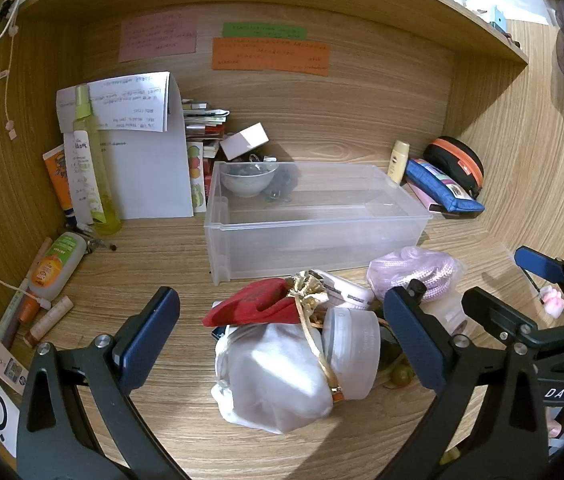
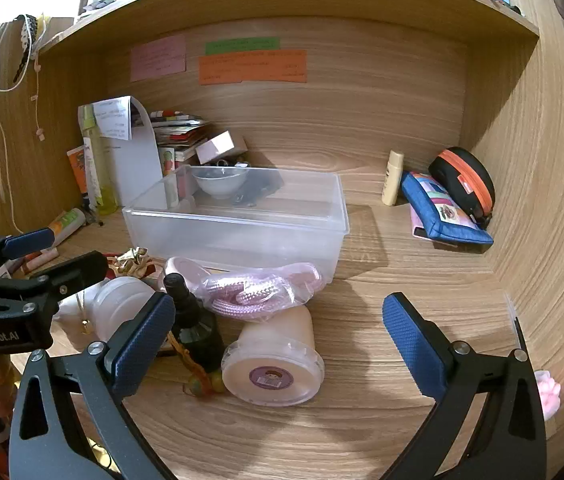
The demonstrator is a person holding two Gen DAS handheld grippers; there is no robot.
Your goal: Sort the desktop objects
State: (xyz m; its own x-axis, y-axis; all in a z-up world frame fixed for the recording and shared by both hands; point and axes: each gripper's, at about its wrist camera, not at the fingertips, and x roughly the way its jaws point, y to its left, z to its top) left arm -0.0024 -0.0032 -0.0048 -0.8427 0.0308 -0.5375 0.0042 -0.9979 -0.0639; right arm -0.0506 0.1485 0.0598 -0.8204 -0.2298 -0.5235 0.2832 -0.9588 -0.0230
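Wooden desk (image 1: 161, 420), empty clear bin (image 1: 314, 236)

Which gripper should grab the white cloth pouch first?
Left. The white cloth pouch lies between the open left gripper fingers; the right gripper faces the tipped jar instead.

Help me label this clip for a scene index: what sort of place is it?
Probably a home study desk: a wooden alcove under a shelf, handwritten notes stuck on its back wall, stacked books, toiletries.
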